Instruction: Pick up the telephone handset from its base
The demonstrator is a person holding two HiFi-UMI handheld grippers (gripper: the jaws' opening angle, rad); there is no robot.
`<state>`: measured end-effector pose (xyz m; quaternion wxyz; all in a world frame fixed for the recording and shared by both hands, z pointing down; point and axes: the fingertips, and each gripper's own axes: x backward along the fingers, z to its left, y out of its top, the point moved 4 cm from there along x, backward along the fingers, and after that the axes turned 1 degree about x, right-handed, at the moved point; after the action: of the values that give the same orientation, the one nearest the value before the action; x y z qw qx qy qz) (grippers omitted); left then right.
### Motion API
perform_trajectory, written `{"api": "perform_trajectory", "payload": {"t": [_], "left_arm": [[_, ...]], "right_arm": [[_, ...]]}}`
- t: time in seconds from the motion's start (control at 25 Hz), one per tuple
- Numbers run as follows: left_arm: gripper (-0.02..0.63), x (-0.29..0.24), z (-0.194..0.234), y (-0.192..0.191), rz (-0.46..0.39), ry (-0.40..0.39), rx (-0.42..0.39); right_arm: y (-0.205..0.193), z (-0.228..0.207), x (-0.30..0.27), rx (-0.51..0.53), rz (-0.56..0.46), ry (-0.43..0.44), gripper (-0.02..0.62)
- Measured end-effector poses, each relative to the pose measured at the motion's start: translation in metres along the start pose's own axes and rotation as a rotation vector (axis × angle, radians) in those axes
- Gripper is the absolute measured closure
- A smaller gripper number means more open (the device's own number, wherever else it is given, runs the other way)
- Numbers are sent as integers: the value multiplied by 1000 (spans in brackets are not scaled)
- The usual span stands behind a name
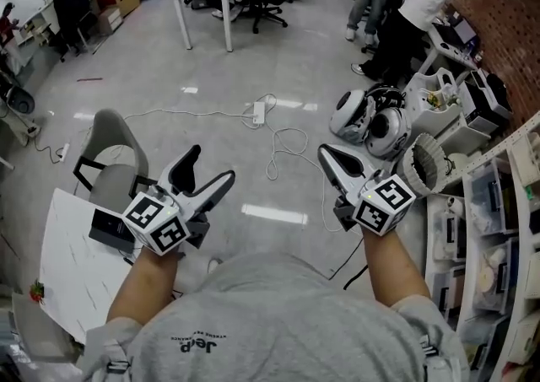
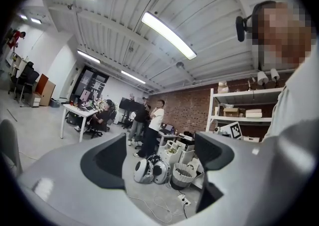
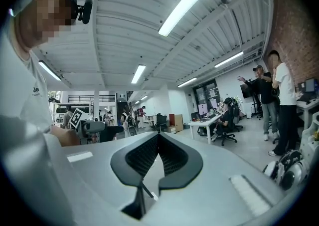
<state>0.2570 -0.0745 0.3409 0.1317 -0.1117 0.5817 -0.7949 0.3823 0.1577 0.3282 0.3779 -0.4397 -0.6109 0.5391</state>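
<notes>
Grey office floor (image 1: 169,51) strewn with loose white cables (image 1: 278,140) fills the head view. At left, a white desk (image 1: 72,262) carries a dark boxy device (image 1: 108,228), perhaps the telephone, partly hidden behind the left gripper (image 1: 211,164), whose fingers stand wide apart, empty. Fingers of the right gripper (image 1: 327,153) are pressed together on nothing.

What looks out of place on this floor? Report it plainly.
A white cable sprawls in loose loops across the open floor beside a power strip, which is likely a trip hazard. Nothing else stands out.
</notes>
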Motion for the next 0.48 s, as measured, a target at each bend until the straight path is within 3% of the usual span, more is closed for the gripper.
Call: {"api": "perform_trajectory", "payload": {"t": [0.24,0.48], "left_arm": [[146,14,34,7,-20,39,4],[146,68,70,5,-72,219,29]], "right_arm": [[3,6,-42,-2,12,50,591],[5,24,-116,21,49,205,591]]}}
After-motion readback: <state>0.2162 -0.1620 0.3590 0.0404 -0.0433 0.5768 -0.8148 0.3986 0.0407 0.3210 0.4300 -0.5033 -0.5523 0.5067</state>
